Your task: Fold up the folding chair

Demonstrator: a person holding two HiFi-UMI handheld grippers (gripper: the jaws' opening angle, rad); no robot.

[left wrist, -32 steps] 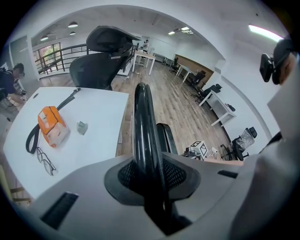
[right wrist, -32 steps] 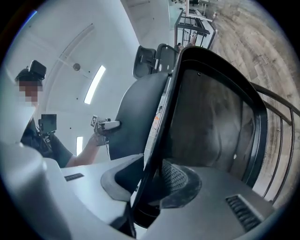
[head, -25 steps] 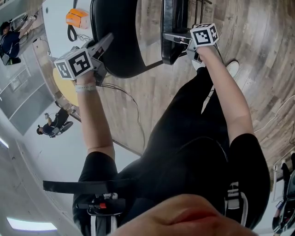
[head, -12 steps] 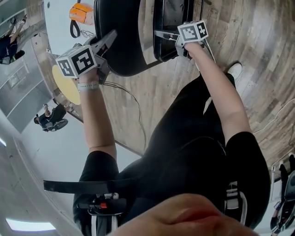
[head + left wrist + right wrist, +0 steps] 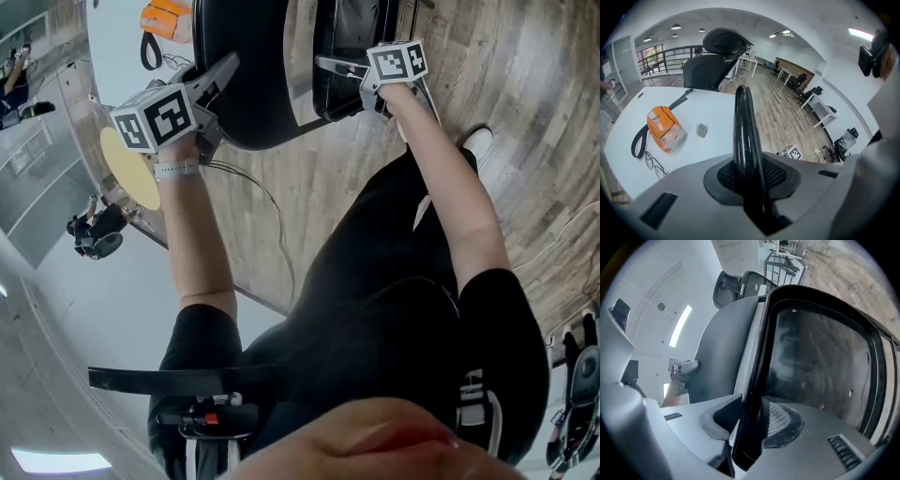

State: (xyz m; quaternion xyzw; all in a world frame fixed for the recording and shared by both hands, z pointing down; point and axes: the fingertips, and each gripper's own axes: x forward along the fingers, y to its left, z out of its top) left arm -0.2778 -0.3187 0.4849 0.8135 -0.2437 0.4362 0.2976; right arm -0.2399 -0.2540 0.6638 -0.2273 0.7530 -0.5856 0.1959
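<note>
Black chair (image 5: pixel 742 122) edge clamped btwn L gripper (image 5: pixel 751 176) jaws.

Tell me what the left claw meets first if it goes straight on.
The black chair rim, already clamped in the left claw; past it, probably the white table, though depth is unclear.

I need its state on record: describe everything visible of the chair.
The chair is black: a rounded, smooth, plastic-looking panel and a flat panel in a dark rim, standing close side by side over the wooden floor, beside a white table. The left gripper is clamped on the rounded panel's thin edge. The right gripper, its jaws just opening a little, has the flat panel's rim pressed between its pads.
</note>
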